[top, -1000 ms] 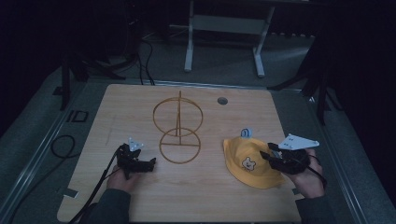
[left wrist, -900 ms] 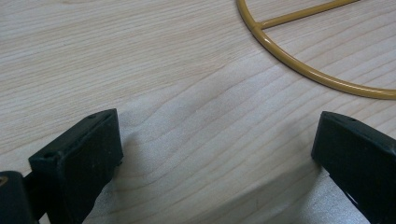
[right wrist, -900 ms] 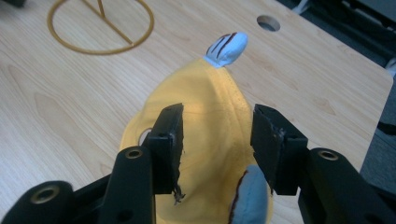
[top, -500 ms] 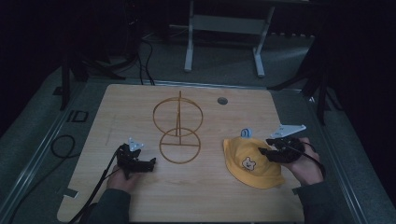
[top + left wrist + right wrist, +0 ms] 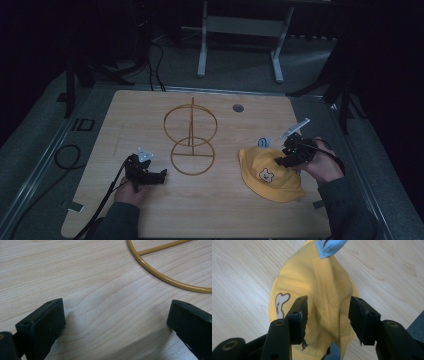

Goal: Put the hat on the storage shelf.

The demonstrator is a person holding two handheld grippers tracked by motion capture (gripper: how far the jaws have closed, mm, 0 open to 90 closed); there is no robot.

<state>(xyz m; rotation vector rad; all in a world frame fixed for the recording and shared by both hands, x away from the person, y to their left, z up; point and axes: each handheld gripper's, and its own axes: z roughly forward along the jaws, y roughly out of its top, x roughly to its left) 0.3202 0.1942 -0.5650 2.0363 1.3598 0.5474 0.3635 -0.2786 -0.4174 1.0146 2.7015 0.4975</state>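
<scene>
Count on table (image 5: 210,215): 1 gold wire stand (image 5: 191,141), centre; 1 yellow hat (image 5: 270,174), right of stand; 2 hand-held grippers, left hand-held gripper (image 5: 161,175), right hand-held gripper (image 5: 280,162), flanking stand

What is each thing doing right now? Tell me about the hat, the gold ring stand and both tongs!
Yellow hat: lying crumpled on the table, not gripped.
Gold ring stand: standing upright, with no hat on it.
Left tongs: open, above bare wood beside the stand's base ring.
Right tongs: open, jaws on either side of a fold of the hat.
</scene>
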